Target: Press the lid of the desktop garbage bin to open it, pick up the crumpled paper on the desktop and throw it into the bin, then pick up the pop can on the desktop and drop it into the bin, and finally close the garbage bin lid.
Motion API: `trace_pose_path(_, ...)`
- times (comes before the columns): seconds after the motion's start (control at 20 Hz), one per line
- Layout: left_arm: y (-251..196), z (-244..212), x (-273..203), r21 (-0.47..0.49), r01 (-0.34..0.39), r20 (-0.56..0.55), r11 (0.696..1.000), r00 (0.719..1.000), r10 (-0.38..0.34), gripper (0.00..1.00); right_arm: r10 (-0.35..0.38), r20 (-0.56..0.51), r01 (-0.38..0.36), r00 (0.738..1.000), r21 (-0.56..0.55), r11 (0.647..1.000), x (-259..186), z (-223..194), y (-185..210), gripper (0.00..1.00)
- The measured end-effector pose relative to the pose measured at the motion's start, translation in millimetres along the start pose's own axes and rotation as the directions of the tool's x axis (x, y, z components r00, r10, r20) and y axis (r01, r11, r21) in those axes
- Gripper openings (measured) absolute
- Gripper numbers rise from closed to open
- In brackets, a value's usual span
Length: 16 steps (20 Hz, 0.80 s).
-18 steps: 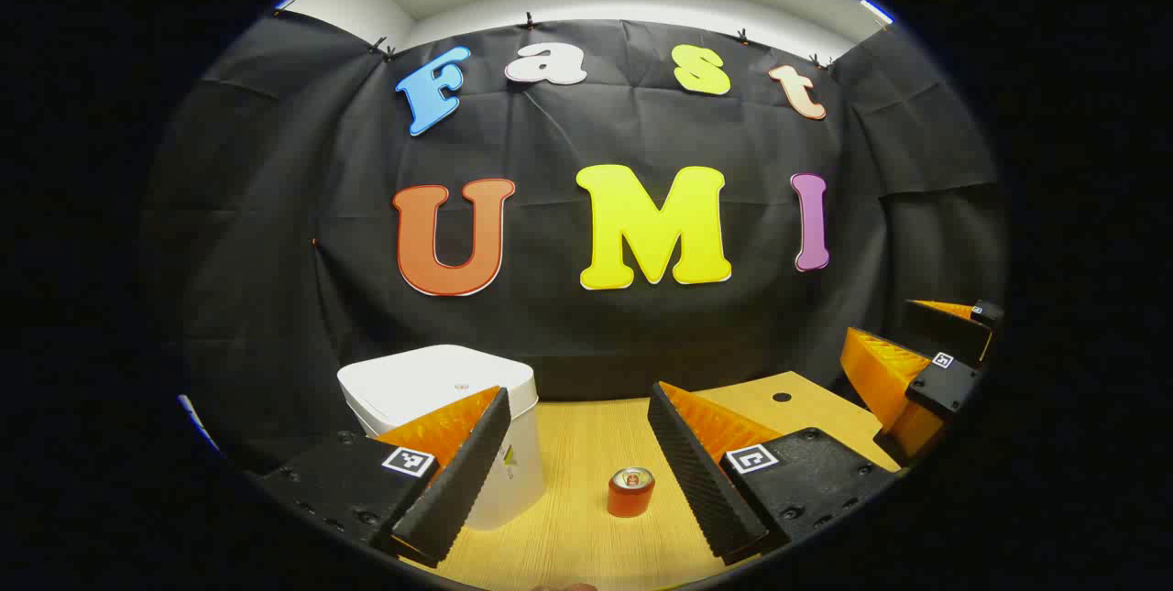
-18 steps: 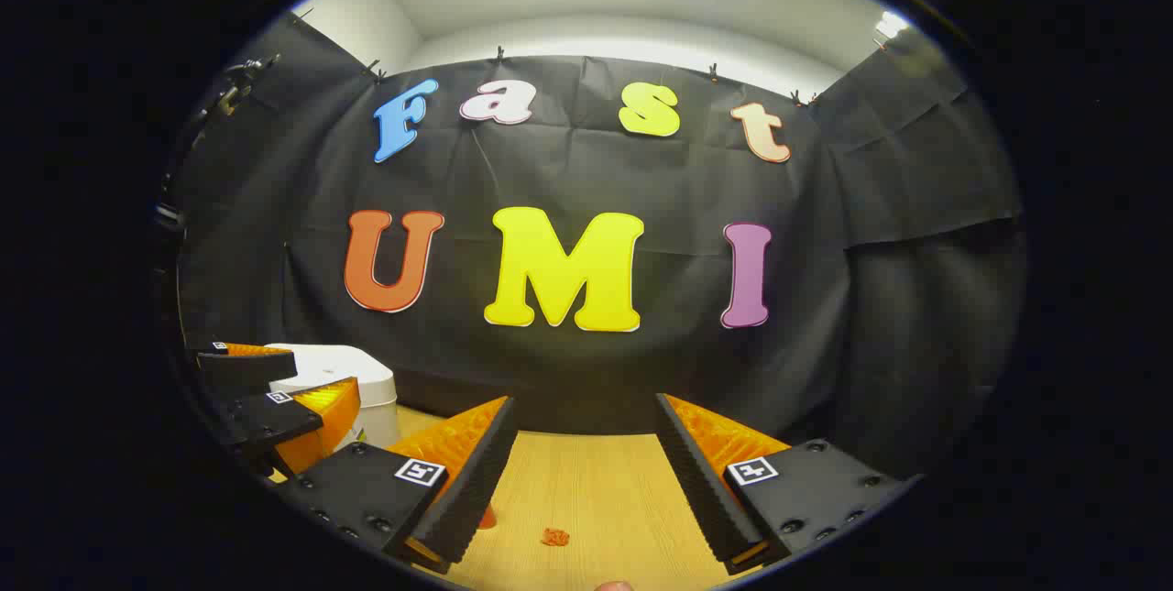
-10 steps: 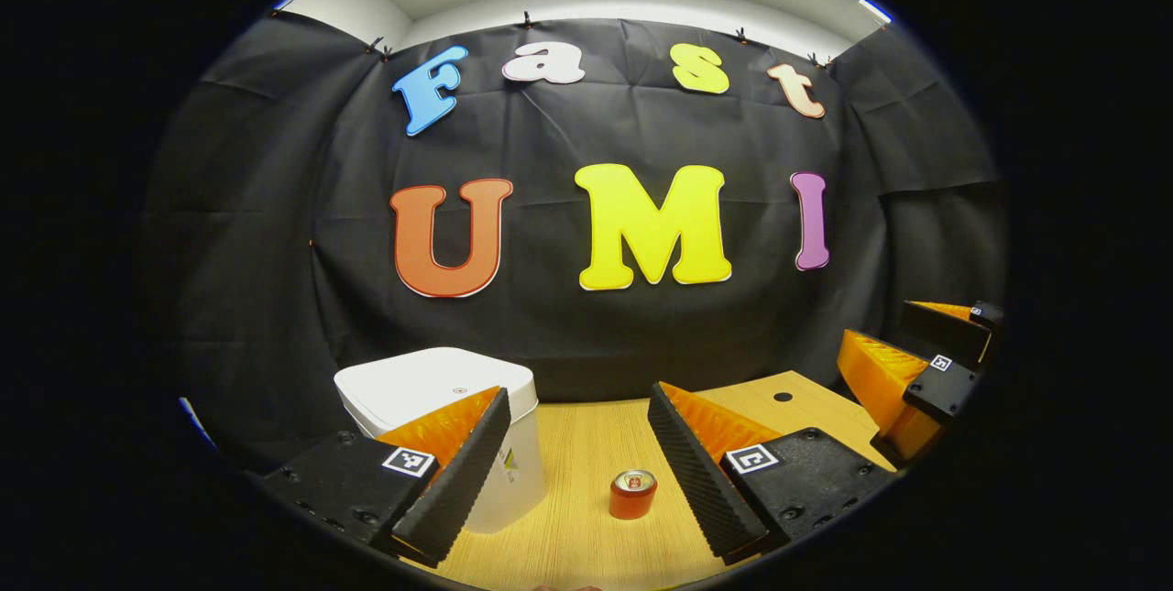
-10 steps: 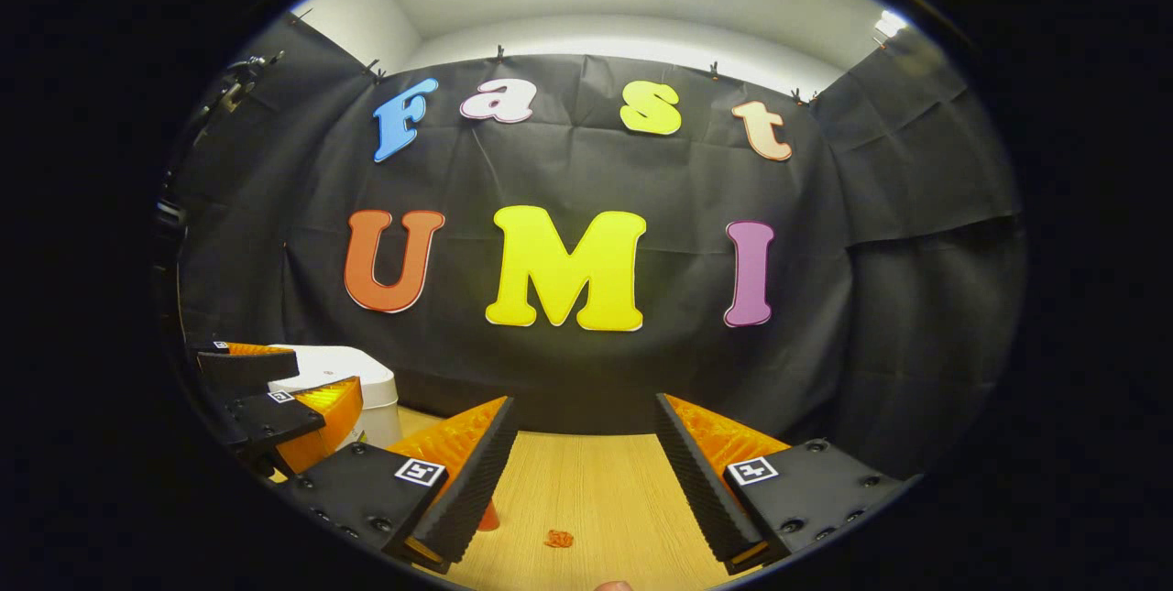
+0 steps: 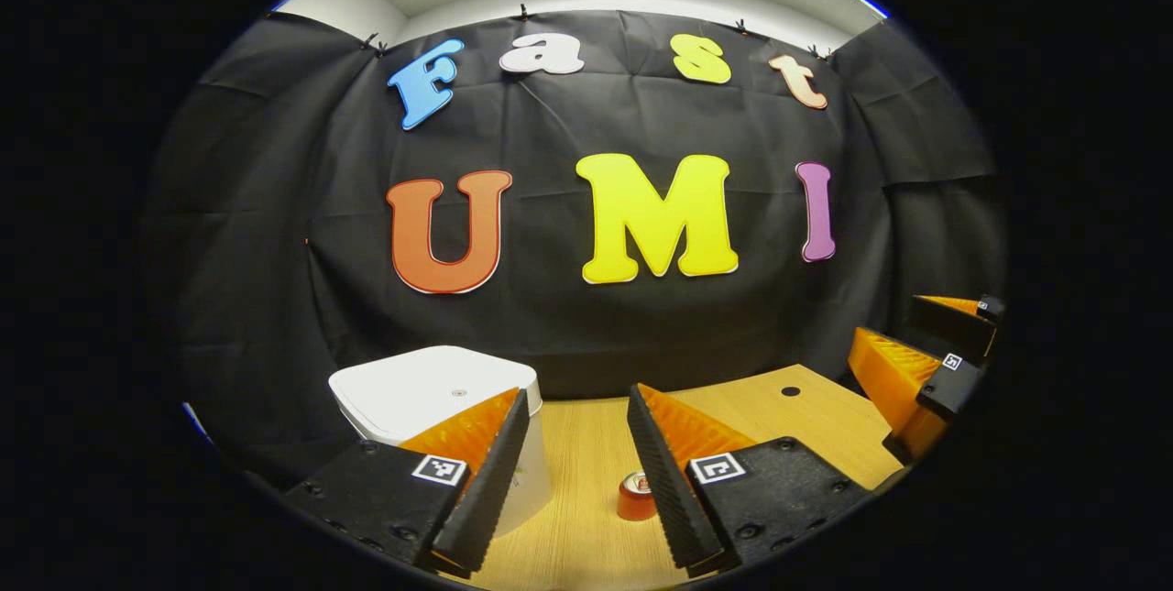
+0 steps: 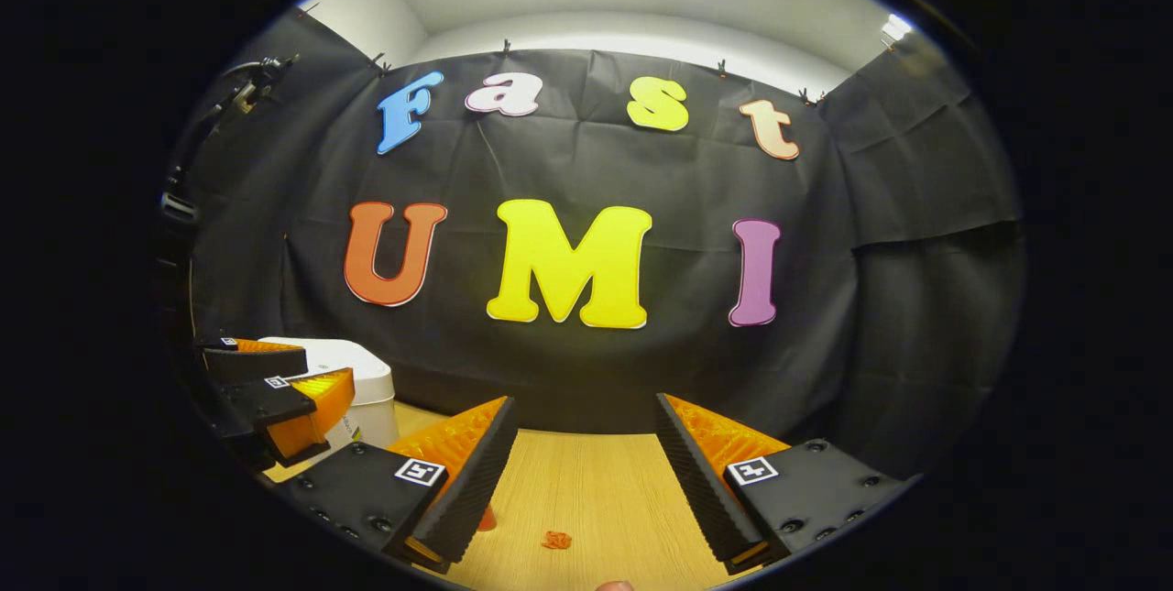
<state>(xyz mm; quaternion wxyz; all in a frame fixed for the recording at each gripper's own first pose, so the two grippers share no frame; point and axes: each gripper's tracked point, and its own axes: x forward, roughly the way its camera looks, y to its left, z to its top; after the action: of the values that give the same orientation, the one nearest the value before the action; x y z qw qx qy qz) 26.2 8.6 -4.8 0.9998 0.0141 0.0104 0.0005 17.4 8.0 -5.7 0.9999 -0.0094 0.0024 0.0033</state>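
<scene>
At lower left of the left gripper view, the white garbage bin (image 5: 431, 389) sits with its lid down, so nothing is done yet. The pop can (image 5: 634, 496) stands on the desk (image 5: 586, 444) at bottom centre, between the spread fingers of the left tool (image 5: 573, 481). The crumpled paper (image 6: 555, 540) lies bottom centre in the right gripper view, before the right tool (image 6: 586, 481), also spread and empty.
</scene>
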Motion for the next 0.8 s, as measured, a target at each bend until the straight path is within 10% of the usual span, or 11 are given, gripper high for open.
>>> trace_pose_path(0.45, 45.3, 1.1, 48.4, -0.016, -0.052, -0.046, 0.999, 0.998, 0.051, 0.14, -0.019, 0.004, 0.019, 1.0, -0.009, 1.0, 5.8, -0.1, -7.8, 0.95)
trace_pose_path(0.8, 102.3, -16.2, 96.4, -0.001, -0.143, -0.133, 0.99, 0.981, 0.142, 0.04, -0.06, -0.001, 0.06, 0.998, -0.019, 0.998, 1.3, -0.3, -21.5, 0.95)
